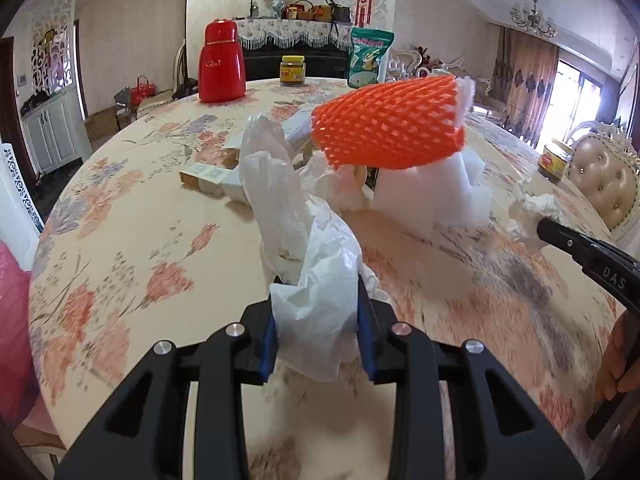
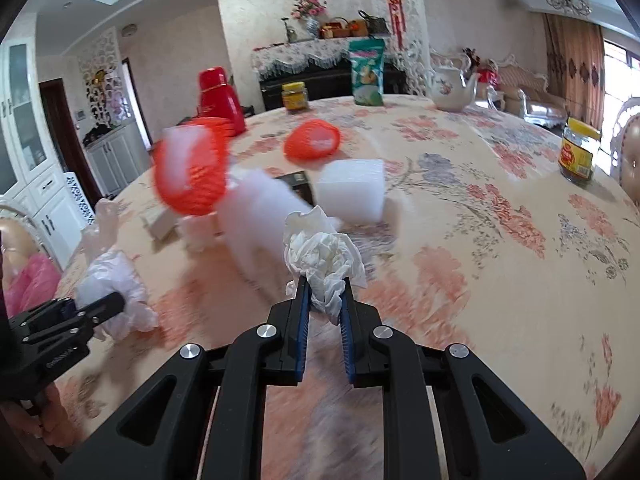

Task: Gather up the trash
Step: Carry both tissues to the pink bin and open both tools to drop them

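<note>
Left wrist view: left gripper [image 1: 318, 320] clamps plastic bag [image 1: 308, 256], orange foam net [image 1: 388, 124] straight beyond; right gripper [image 2: 324, 300] pinches tissue [image 2: 324, 258], nearer foam block [image 2: 350, 190].

red thermos [image 1: 222, 63], teapot [image 2: 453, 87], two jars [image 1: 292, 71] [image 2: 579, 149] on floral table [image 1: 132, 216]

The thin plastic bag [image 1: 316, 280] looks glossy and crinkled. The tissue [image 2: 324, 258] is matt, crumpled paper. The thermos [image 1: 221, 62] shines smooth red.

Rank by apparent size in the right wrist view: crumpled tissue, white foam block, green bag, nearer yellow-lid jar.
1. crumpled tissue, inflated by nearness
2. white foam block, close to the tissue, so unsure
3. green bag
4. yellow-lid jar
</note>
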Demonstrator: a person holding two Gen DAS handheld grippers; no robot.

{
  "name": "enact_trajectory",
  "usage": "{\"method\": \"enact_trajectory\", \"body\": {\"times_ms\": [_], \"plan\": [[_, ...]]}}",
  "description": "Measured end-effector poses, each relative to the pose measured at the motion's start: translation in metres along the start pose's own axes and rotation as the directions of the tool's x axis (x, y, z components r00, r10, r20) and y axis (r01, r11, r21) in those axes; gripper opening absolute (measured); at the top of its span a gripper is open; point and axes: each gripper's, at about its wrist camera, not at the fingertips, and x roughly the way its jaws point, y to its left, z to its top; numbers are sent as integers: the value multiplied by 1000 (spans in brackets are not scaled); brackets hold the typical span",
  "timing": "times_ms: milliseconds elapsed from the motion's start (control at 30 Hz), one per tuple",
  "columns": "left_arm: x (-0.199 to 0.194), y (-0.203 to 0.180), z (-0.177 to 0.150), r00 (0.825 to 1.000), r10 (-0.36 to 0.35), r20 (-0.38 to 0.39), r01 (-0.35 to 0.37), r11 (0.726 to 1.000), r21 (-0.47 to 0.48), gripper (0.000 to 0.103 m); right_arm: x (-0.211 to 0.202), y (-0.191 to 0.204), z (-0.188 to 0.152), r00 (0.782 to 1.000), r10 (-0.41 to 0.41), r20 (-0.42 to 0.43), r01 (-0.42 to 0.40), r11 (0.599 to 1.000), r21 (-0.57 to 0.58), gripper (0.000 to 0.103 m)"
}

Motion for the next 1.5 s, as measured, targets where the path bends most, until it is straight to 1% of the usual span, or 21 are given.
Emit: {"method": "enact_trajectory", "body": {"times_ms": [133, 300, 367, 467, 567, 633, 733, 767, 833, 867, 1000, 1033, 1067, 1100, 1133, 1200, 1267, 1300, 1367, 1500], "plan": [[-20, 0, -12, 1000, -8, 29, 7, 1000, 25, 32, -19, 22, -8, 998, 48, 26, -47, 998, -30, 16], [-45, 10, -25, 995, 23, 99, -26, 999, 33, 32, -33, 58, -12, 991, 116, 60, -110, 988, -106, 16], [-52, 19, -29, 992, 32, 121, -35, 999, 21, 32, -33, 76, -12, 987, 150, 54, -141, 981, -136, 16], [-66, 43, -35, 985, 83, 153, -81, 997, -20, 32, -27, 106, -12, 978, 206, 25, -198, 961, -191, 16], [-81, 77, -43, 974, 150, 169, -137, 987, -83, 32, -19, 140, -9, 960, 279, -5, -272, 931, -244, 16], [-94, 105, -49, 962, 211, 171, -189, 973, -132, 32, -12, 164, -6, 942, 333, -37, -330, 905, -269, 16], [-111, 139, -56, 943, 288, 168, -256, 948, -188, 32, 0, 212, -1, 901, 421, -104, -431, 840, -330, 16], [-118, 153, -59, 934, 320, 162, -285, 936, -207, 32, 2, 225, 0, 889, 442, -120, -455, 820, -346, 16], [-128, 174, -62, 921, 360, 150, -322, 918, -231, 32, 7, 252, 2, 867, 477, -146, -495, 784, -376, 16], [-133, 186, -62, 913, 381, 145, -341, 908, -243, 32, 10, 267, 3, 852, 498, -162, -519, 762, -387, 16], [-151, 224, -61, 881, 458, 118, -421, 873, -246, 32, 21, 319, 7, 790, 576, -208, -608, 694, -386, 16], [-153, 232, -60, 877, 468, 104, -436, 868, -237, 32, 25, 333, 8, 770, 597, -223, -633, 676, -378, 16], [-155, 243, -59, 869, 486, 89, -457, 859, -230, 32, 28, 346, 8, 756, 611, -234, -650, 662, -372, 16], [-158, 251, -60, 863, 499, 82, -471, 852, -229, 32, 32, 356, 7, 747, 619, -242, -660, 653, -371, 16], [-161, 262, -60, 858, 509, 67, -484, 845, -227, 32, 35, 369, 7, 734, 631, -253, -676, 639, -367, 16], [-160, 284, -59, 863, 504, 44, -481, 844, -238, 32, 41, 385, 6, 715, 645, -270, -696, 623, -356, 16], [-160, 304, -62, 873, 487, 23, -465, 847, -257, 32, 46, 402, 3, 701, 654, -284, -711, 613, -345, 17], [-157, 315, -63, 878, 479, 9, -460, 847, -266, 32, 48, 410, 2, 698, 655, -289, -714, 610, -342, 17], [-156, 333, -65, 877, 480, -7, -464, 843, -273, 32, 54, 422, -1, 691, 656, -304, -722, 604, -336, 17], [-152, 358, -67, 881, 473, -23, -459, 841, -286, 32, 62, 446, -8, 681, 655, -328, -731, 585, -351, 17]]}}
